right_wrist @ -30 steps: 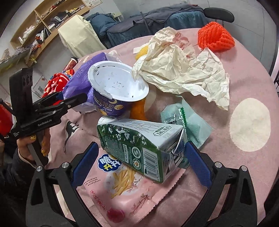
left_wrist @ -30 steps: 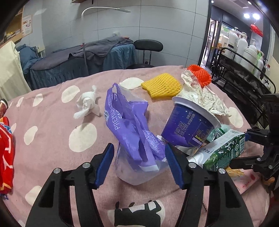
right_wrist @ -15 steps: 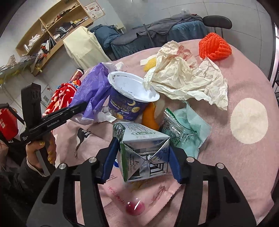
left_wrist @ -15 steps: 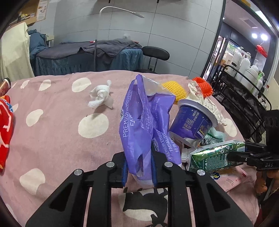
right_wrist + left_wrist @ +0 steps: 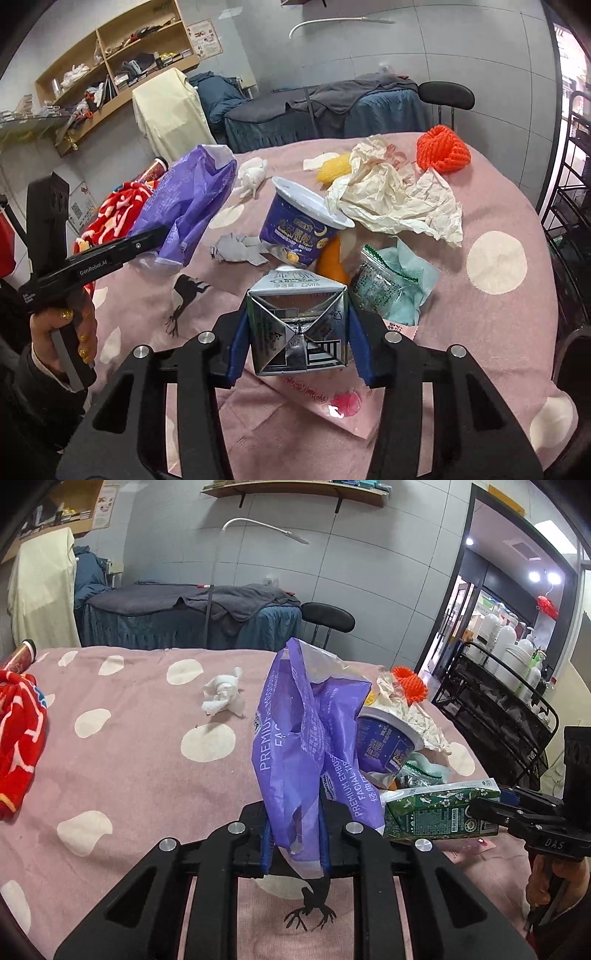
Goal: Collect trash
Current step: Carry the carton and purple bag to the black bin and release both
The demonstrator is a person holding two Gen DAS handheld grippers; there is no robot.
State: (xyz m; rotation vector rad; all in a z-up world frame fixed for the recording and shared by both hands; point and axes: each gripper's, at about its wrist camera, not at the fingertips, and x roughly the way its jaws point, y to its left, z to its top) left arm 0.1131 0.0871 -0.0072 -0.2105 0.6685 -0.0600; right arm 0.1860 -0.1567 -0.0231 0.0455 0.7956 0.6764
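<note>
Pinching purple wrapper (image 5: 306, 753) and milk carton (image 5: 298, 325); cup (image 5: 299, 218) tilted.

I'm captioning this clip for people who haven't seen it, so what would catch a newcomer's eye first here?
Each set of tongs grips a piece of trash: the left tongs pinch a crumpled purple plastic bag that stands up mid-frame, and the right tongs clamp a green drink carton end-on. Behind them, on the pink polka-dot cloth, sits a litter heap: a dark blue cup, crumpled cream paper and an orange foam net.
</note>
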